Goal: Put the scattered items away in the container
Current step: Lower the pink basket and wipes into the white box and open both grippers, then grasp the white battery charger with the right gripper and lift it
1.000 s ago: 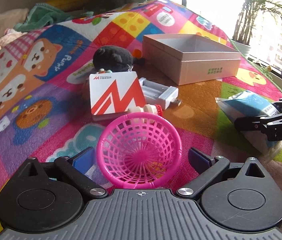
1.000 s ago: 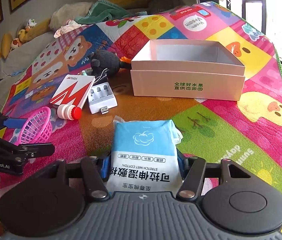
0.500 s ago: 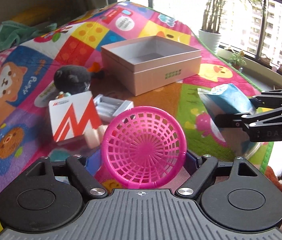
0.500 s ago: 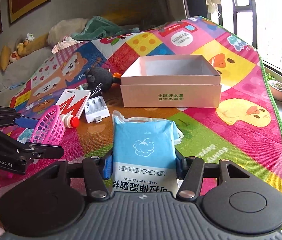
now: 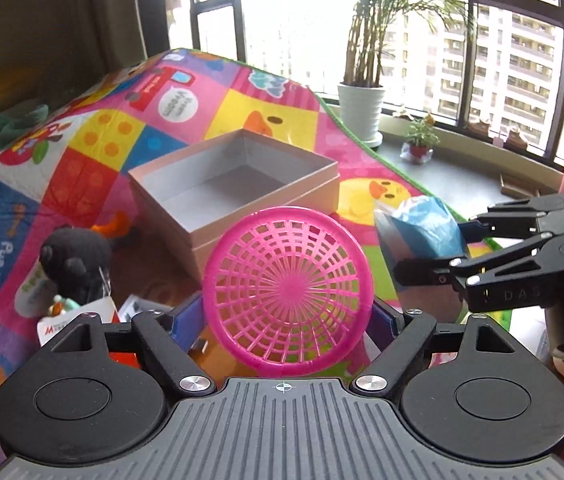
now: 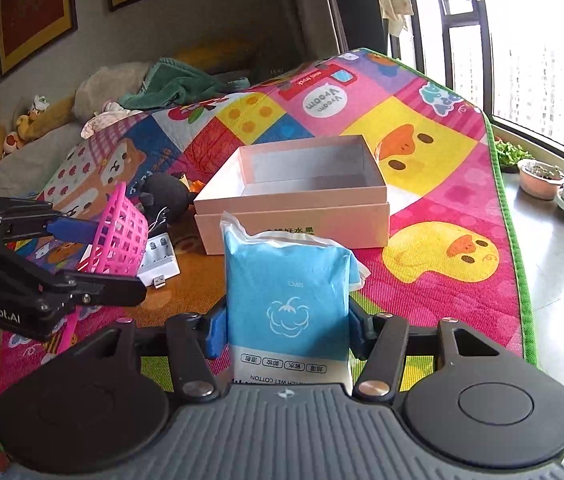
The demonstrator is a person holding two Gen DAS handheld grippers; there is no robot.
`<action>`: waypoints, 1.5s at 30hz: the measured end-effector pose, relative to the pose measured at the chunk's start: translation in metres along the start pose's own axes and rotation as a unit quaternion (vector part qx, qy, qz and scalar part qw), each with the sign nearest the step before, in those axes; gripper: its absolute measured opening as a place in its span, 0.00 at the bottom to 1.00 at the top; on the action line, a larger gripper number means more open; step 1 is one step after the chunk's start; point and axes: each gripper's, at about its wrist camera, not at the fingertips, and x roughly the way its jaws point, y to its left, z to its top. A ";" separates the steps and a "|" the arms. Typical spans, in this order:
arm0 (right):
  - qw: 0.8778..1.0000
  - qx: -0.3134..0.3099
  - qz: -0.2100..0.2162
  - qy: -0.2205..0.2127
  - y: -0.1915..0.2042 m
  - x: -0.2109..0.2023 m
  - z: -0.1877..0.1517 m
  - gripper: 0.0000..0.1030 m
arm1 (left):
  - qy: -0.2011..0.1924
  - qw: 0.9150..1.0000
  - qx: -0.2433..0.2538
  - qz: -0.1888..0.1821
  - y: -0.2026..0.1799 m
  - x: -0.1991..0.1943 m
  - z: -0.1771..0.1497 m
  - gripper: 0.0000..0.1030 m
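Note:
My left gripper [image 5: 286, 312] is shut on a pink plastic basket [image 5: 288, 290] and holds it up above the mat, short of the open pale pink box [image 5: 233, 184]. The basket also shows in the right wrist view [image 6: 115, 232]. My right gripper [image 6: 288, 324] is shut on a blue wet-wipes pack [image 6: 288, 304], lifted in front of the box [image 6: 294, 196]. The pack shows in the left wrist view [image 5: 422, 228] to the right of the basket. The box is empty inside.
On the colourful play mat [image 6: 422, 152] left of the box lie a black plush toy [image 5: 75, 260], a white battery charger [image 6: 159, 256] and a red-and-white box [image 5: 65, 322]. Potted plants [image 5: 362, 108] stand on the floor past the mat's right edge.
Both grippers have risen with their loads and moved toward the box. The basket now overlaps the box's near corner in the left wrist view.

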 end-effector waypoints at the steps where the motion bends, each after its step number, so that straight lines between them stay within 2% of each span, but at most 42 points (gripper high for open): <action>1: 1.000 -0.001 0.000 -0.002 -0.001 0.001 0.003 0.54 | -0.005 1.000 -0.004 -0.003 0.004 0.002 0.007 0.84; 6: 1.000 0.000 0.007 -0.018 -0.013 0.005 0.025 0.53 | -0.028 0.999 -0.015 0.005 0.023 0.024 0.047 0.84; 13: 0.999 -0.017 0.012 -0.036 -0.028 0.027 0.077 0.53 | -0.053 0.995 -0.085 -0.011 0.063 0.066 0.102 0.84; 17: 0.997 -0.044 0.001 -0.058 -0.024 0.058 0.115 0.52 | -0.061 0.987 -0.139 -0.044 0.094 0.093 0.131 0.84; 19: 0.996 -0.056 -0.008 -0.075 -0.020 0.080 0.133 0.53 | -0.063 0.981 -0.170 -0.067 0.111 0.103 0.142 0.93; 22: 0.993 -0.074 -0.019 -0.085 -0.014 0.113 0.146 0.76 | -0.072 0.978 -0.188 -0.053 0.129 0.103 0.144 0.94; 24: 0.995 -0.073 -0.023 -0.071 -0.010 0.127 0.147 0.76 | -0.071 0.980 -0.183 -0.038 0.137 0.094 0.134 0.97; 26: 0.996 -0.069 -0.010 -0.060 -0.006 0.131 0.140 0.76 | -0.068 0.983 -0.167 -0.014 0.140 0.083 0.118 0.97; 31: 0.995 -0.090 -0.009 -0.037 0.010 0.125 0.113 0.76 | -0.063 0.992 -0.078 0.071 0.121 0.052 0.059 0.98; 36: 0.994 -0.105 -0.010 -0.025 0.028 0.104 0.087 0.80 | -0.044 0.994 -0.022 0.095 0.087 0.021 -0.007 0.99; 38: 0.994 -0.109 0.000 -0.023 0.038 0.092 0.077 0.86 | -0.041 0.992 -0.033 0.111 0.080 0.010 -0.030 1.00; 41: 0.991 -0.134 0.015 -0.024 0.058 0.079 0.059 0.92 | -0.036 0.986 -0.076 0.141 0.078 -0.003 -0.063 1.00; 45: 0.987 -0.156 0.044 -0.013 0.085 0.076 0.038 0.95 | -0.013 0.978 -0.107 0.177 0.081 -0.010 -0.090 1.00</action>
